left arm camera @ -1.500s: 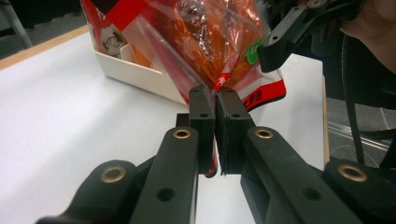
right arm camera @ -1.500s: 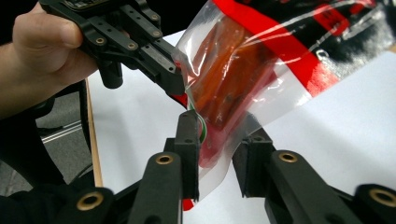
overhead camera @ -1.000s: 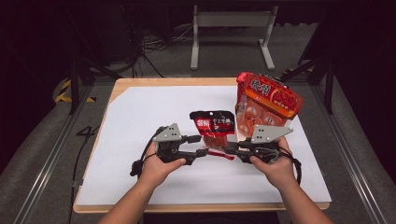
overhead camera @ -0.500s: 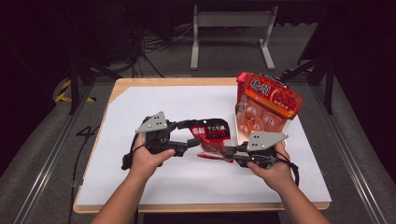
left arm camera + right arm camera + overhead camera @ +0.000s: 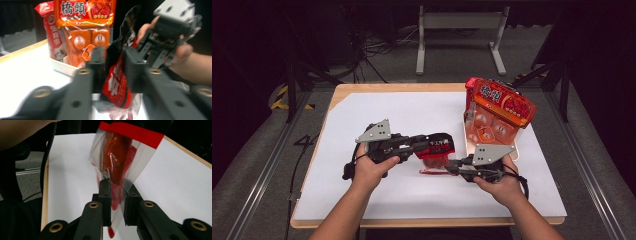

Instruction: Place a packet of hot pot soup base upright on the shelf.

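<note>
1. Presently, the left gripper (image 5: 432,148) is clenched on the red-and-black sachet (image 5: 435,146); its jaws have just been closing, and the left gripper view shows the sachet (image 5: 117,82) pinched between the two black jaws.
2. The right gripper (image 5: 451,168) is likewise clenched, grasping the lower edge of the clear bag (image 5: 434,162). In the right gripper view the bag's plastic (image 5: 117,170) is trapped between the jaws, with a red strip along its top and red contents inside.
3. The sachet sits within the bag's upper part, so both grippers hold one package from opposite sides: the left from the person's left, the right from the right and slightly nearer the person.
4. The package is held above the white sheet (image 5: 387,115) near the middle of the table (image 5: 342,92); whether it touches the sheet cannot be told.
5. The left hand (image 5: 369,167) and the right hand (image 5: 499,182) enter from the bottom of the high view, each wrapped round its gripper body.
6. A large orange multipack (image 5: 497,112) stands upright in a white tray (image 5: 518,150) at the right rear of the sheet, just beyond the right gripper and apart from the held package.
7. In the left gripper view the multipack (image 5: 85,30) stands behind the sachet, its printed front facing the camera.
</note>
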A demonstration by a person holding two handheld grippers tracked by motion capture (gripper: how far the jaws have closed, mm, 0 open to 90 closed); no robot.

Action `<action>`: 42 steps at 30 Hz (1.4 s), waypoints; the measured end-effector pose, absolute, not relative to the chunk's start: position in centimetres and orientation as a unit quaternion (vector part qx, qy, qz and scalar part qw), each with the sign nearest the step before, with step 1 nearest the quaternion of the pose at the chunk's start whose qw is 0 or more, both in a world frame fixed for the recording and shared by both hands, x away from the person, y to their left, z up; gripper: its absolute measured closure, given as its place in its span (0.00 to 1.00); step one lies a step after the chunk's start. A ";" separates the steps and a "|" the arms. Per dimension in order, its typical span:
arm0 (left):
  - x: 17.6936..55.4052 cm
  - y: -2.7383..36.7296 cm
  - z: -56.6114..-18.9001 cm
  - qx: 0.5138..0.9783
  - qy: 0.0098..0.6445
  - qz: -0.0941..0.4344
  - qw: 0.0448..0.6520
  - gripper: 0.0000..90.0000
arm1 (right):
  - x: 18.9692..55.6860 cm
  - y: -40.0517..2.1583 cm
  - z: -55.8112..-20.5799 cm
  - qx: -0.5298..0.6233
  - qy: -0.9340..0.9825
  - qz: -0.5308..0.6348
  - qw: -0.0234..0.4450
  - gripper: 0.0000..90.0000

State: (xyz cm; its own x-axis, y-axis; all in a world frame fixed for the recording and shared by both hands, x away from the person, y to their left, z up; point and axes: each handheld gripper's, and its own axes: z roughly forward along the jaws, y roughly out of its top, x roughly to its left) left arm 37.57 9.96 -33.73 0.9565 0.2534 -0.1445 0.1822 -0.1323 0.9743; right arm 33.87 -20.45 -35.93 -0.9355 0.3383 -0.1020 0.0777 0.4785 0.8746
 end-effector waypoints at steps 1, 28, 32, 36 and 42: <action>37.5 9.9 -33.6 0.753 0.141 0.026 0.642 0.95 | 33.9 -20.5 -36.0 0.126 0.848 0.499 0.130 0.86; 37.9 8.5 -30.3 0.785 0.091 0.054 0.610 1.00 | 33.1 -24.3 -35.6 0.178 0.844 0.487 0.136 0.45; 38.5 8.2 -30.0 0.784 0.092 0.050 0.611 1.00 | 32.9 -25.3 -35.9 0.184 0.844 0.484 0.140 0.45; 39.0 8.0 -29.6 0.781 0.095 0.047 0.616 0.99 | 32.6 -25.9 -36.2 0.181 0.845 0.482 0.143 0.44; 39.5 7.0 -28.8 0.777 0.094 0.041 0.621 0.99 | 32.2 -26.6 -36.7 0.176 0.842 0.488 0.145 0.42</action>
State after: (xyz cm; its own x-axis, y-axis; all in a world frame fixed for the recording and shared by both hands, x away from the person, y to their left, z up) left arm 39.55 7.04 -28.77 0.9791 0.1963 -0.0529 0.0950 -0.2117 0.9727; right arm 32.22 -26.60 -36.68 -0.8964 0.4374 -0.0720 0.1549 0.4613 0.8736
